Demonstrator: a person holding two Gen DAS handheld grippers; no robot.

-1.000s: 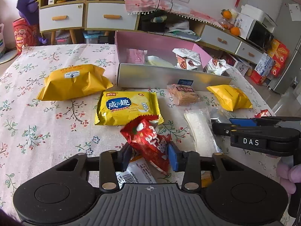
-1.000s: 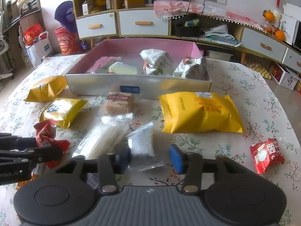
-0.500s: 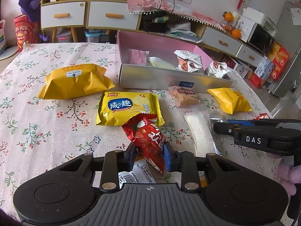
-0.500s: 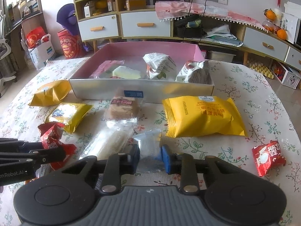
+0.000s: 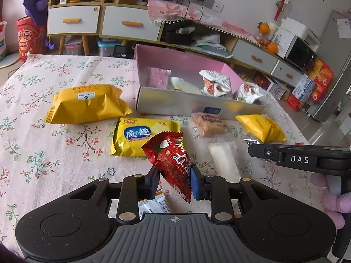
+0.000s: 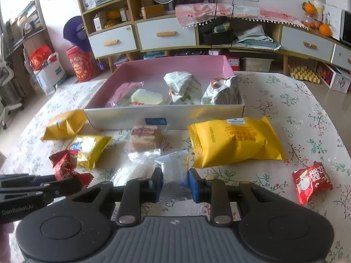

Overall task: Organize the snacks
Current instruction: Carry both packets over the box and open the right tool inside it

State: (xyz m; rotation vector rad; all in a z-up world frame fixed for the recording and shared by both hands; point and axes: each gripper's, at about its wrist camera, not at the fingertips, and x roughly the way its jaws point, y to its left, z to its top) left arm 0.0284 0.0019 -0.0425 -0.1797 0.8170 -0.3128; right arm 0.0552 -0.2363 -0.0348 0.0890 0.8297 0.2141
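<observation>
Both light, crinkly, crush-prone packets were pinched mid-body: left hand-held gripper (image 5: 173,180) clamped the red snack packet (image 5: 171,160), right hand-held gripper (image 6: 174,184) the slippery silver sachet (image 6: 175,171).

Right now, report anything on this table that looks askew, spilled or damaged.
Nothing looks spilled or torn. The only oddities: the red snack packet stands tilted in the left gripper, and one white packet leans at the right end of the pink box. The other snacks lie loose on the tablecloth.
</observation>
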